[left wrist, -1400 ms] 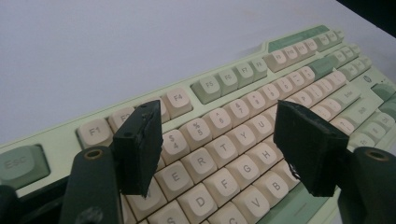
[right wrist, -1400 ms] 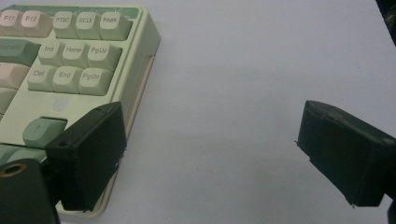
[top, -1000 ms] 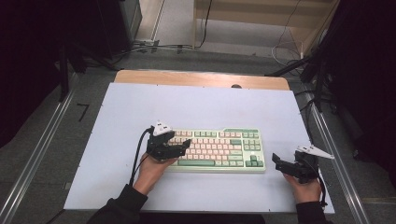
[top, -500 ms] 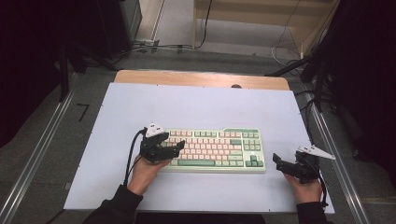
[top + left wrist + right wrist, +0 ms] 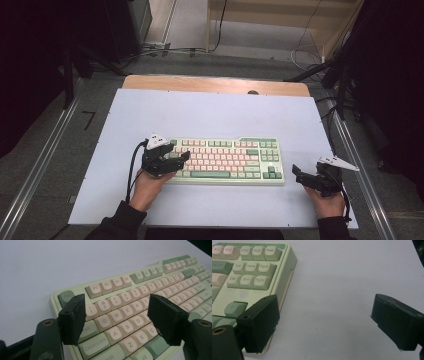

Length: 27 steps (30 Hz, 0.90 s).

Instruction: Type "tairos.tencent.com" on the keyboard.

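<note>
green and cream in colour, the keyboard (image 5: 225, 161) is laid flat on the pale sheet (image 5: 210, 112) that covers the table, toward the near edge of that sheet and a little right of its middle. its long side runs across the high view.

at the left end of the keyboard, the left gripper (image 5: 176, 161) is held in the person's left hand (image 5: 149, 186), its tips reaching over the keys at that end. in the left gripper view (image 5: 117, 320) the 2 black jaws are seen spread apart above the letter rows, with the q, w, a, s and d keys showing in the gap between them. these jaws have just been closing a little, yet nothing is pinched and the pads are not seen pressing on any key. whether the tips touch the key tops cannot be told.

off the right end of the keyboard, near it but apart, the right gripper (image 5: 300, 175) is held in the right hand (image 5: 327, 202), pointing toward that end. in the right gripper view (image 5: 325, 322) its 2 jaws are spread wide, with only bare sheet between them. the keyboard's right end (image 5: 262, 270) lies just behind one jaw, where the arrow key and the block of ins, home, del and end keys can be read.

a cable (image 5: 132, 170) is seen trailing from the left gripper, beside the keyboard's left end.
</note>
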Each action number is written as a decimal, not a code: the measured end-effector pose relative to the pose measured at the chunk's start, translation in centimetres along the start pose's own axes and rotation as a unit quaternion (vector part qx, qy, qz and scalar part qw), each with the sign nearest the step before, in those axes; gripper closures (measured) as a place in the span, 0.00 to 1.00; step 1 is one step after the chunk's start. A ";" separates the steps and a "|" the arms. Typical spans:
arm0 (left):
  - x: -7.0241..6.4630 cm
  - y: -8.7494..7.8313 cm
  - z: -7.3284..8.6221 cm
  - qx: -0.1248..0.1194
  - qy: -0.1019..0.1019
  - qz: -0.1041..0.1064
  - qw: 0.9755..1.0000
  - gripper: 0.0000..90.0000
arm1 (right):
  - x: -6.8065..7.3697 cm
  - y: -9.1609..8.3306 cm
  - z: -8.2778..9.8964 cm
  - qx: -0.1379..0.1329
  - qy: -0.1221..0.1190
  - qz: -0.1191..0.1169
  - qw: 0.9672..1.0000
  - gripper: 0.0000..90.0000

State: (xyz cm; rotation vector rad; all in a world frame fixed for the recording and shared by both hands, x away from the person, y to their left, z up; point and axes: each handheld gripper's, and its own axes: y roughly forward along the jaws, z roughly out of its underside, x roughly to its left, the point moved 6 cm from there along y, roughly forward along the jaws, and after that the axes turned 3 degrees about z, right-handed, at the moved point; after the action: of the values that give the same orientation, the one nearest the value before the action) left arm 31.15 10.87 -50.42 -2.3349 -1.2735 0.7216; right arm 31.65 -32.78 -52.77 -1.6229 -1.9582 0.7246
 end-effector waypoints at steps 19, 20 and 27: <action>-0.2 0.8 1.7 0.046 0.012 0.031 0.998 1.00 | 0.0 0.0 0.0 0.002 0.003 -0.001 1.000 0.07; -0.2 0.9 1.8 0.046 0.011 0.030 0.998 1.00 | 0.0 0.0 0.1 0.002 0.003 -0.001 1.000 0.07; -0.1 1.0 2.0 0.054 0.011 0.025 0.998 1.00 | 0.0 0.0 0.1 0.002 0.004 0.000 1.000 0.07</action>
State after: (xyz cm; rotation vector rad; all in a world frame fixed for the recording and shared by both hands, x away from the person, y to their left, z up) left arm 30.56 10.48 -52.55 -2.2889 -1.1421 0.7601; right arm 31.59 -32.83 -52.79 -1.6209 -1.9501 0.7202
